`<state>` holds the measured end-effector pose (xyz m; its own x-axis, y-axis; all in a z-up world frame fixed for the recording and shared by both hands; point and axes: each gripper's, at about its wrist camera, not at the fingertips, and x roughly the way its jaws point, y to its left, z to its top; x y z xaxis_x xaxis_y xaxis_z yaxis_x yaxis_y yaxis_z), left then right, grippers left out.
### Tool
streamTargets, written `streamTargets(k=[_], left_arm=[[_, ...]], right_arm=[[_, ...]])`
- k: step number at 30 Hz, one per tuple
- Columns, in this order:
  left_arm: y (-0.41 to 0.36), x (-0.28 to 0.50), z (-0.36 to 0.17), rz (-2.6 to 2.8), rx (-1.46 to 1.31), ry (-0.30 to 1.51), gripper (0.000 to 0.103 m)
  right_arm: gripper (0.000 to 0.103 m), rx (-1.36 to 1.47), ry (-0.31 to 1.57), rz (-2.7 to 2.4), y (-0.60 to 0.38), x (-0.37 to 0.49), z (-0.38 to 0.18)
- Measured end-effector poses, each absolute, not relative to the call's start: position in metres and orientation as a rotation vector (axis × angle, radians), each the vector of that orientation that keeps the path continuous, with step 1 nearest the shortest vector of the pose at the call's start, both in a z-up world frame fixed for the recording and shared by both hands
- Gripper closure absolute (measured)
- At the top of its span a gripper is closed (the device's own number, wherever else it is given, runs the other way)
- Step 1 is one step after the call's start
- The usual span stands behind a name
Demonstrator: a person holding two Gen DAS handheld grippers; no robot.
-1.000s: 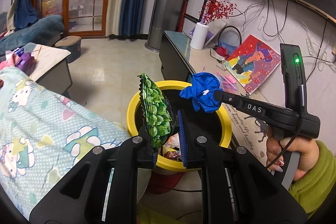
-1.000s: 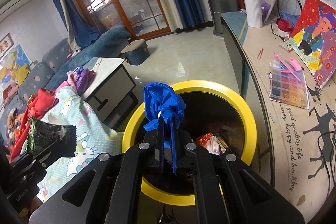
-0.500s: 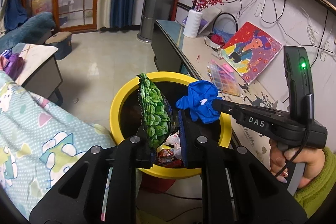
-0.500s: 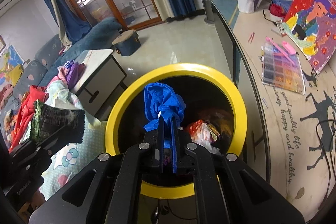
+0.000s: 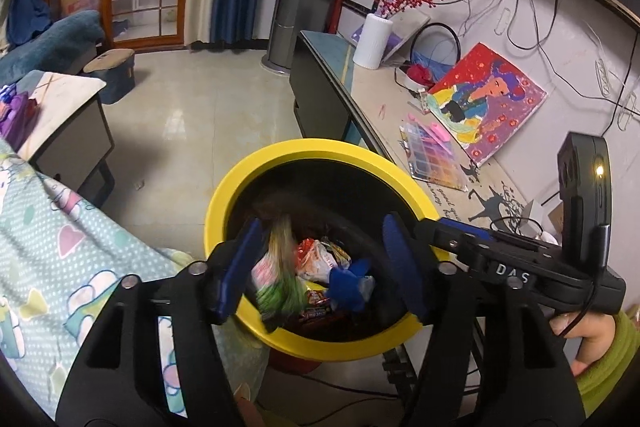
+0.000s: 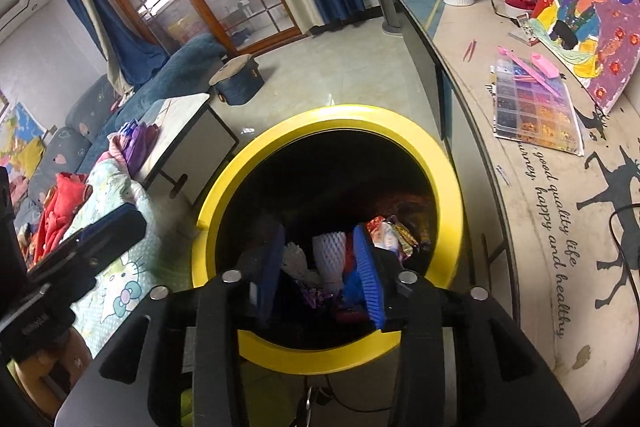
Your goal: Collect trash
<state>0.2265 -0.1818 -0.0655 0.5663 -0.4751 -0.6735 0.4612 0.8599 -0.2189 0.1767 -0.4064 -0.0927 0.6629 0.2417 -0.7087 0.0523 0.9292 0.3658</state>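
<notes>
Both pieces of trash have left the jaws since a second ago: the green snack packet, then pinched upright in the left gripper, now shows as a blur below and between its blue pads, inside the rim of the yellow bin, touching neither pad as far as the blur lets one tell. The crumpled blue wrapper, held by the right gripper before, lies just right of the packet on the heap of wrappers in the bin, below the gap of the left jaws.

The left jaws are spreading and stand wide over the bin mouth. The right jaws are opening too, less wide, pointing down into the same bin; nothing is pressed between them, and white and red trash shows beyond the gap.

To the right of both grippers runs a long cabinet top with a bead organiser box and a painted canvas. To the left lies a cartoon-print blanket.
</notes>
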Motion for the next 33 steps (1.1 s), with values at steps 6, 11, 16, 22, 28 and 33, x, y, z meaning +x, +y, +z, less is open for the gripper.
streamTargets(k=[6,11,16,22,28,33], left_arm=[[-0.162,0.221,-0.055,-0.516,-0.046,0.769,0.011],[-0.137,0.207,-0.044,-0.457,-0.061,0.735,0.011],[-0.108,0.187,-0.033,-0.398,-0.083,0.676,0.011],[-0.074,0.159,-0.022,-0.341,-0.097,0.621,0.011],[-0.048,0.129,-0.015,-0.288,-0.086,0.575,0.011],[-0.026,0.101,-0.011,-0.246,-0.084,0.529,0.011]], right_arm=[[0.036,0.313,0.810,0.106,-0.397,0.162,-0.081],[0.019,0.242,0.748,0.128,-0.378,0.147,-0.059],[0.009,0.204,0.646,0.160,-0.353,0.125,-0.036],[0.007,0.141,0.545,0.207,-0.323,0.102,-0.018],[0.007,0.152,0.481,0.236,-0.298,0.078,-0.012],[0.007,0.093,0.394,0.186,-0.274,0.055,-0.006]])
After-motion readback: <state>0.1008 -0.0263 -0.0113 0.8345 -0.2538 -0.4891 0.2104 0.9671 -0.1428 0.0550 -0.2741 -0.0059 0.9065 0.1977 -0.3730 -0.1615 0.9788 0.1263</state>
